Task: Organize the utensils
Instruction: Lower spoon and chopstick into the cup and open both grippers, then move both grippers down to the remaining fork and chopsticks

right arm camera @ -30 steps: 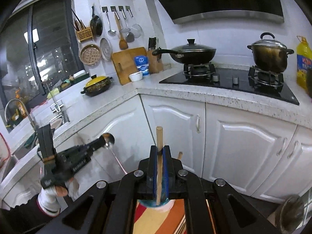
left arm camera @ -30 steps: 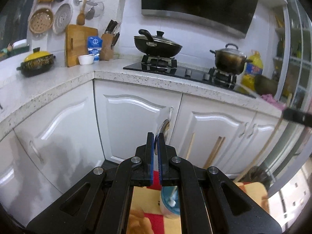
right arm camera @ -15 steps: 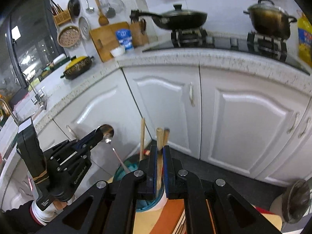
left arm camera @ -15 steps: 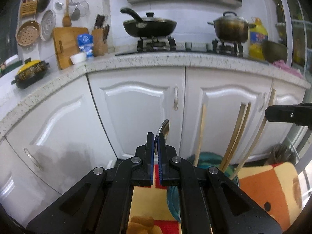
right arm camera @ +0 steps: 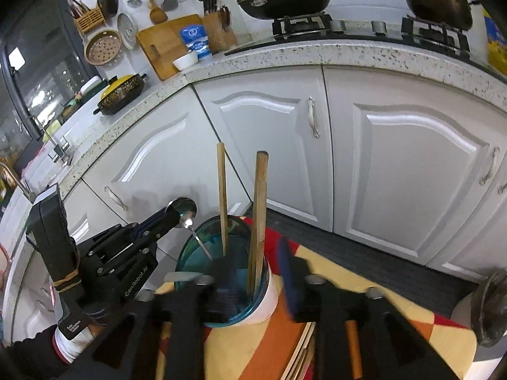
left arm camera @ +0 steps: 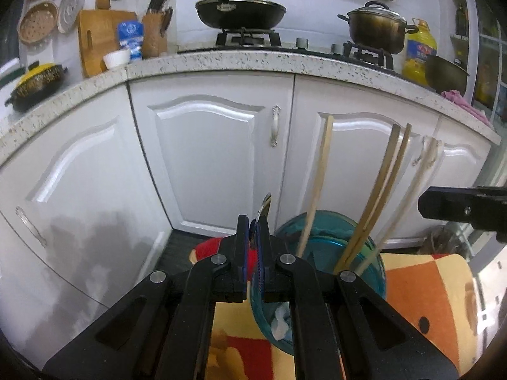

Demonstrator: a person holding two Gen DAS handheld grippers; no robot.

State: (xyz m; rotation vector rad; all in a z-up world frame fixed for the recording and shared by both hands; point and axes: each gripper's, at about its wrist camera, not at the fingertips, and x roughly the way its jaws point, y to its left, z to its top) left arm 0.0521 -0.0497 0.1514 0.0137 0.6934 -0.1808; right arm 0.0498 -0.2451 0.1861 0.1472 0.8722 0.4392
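A teal glass holder (right arm camera: 221, 272) stands on a patterned cloth; it also shows in the left wrist view (left arm camera: 329, 253). Several wooden chopsticks (left arm camera: 377, 196) stand in it. My left gripper (left arm camera: 252, 240) is shut on a metal spoon (left arm camera: 264, 207), bowl end up, its stem reaching down into the holder (right arm camera: 199, 242). My right gripper (right arm camera: 256, 288) is open, its fingers blurred either side of the holder, with a wooden stick (right arm camera: 258, 218) standing free between them inside the holder.
White cabinet doors (left arm camera: 215, 152) and a speckled counter (left arm camera: 221, 60) stand behind. A wok (left arm camera: 240, 9) and a pot (left arm camera: 377, 28) sit on the stove. The orange and red patterned cloth (right arm camera: 396, 288) covers the surface under the holder. More wooden handles (right arm camera: 351, 345) lie below the right gripper.
Both grippers dropped lower toward the holder. My right gripper opened and let go of the wooden stick, which now stands in the holder. The left gripper stays shut on the spoon.
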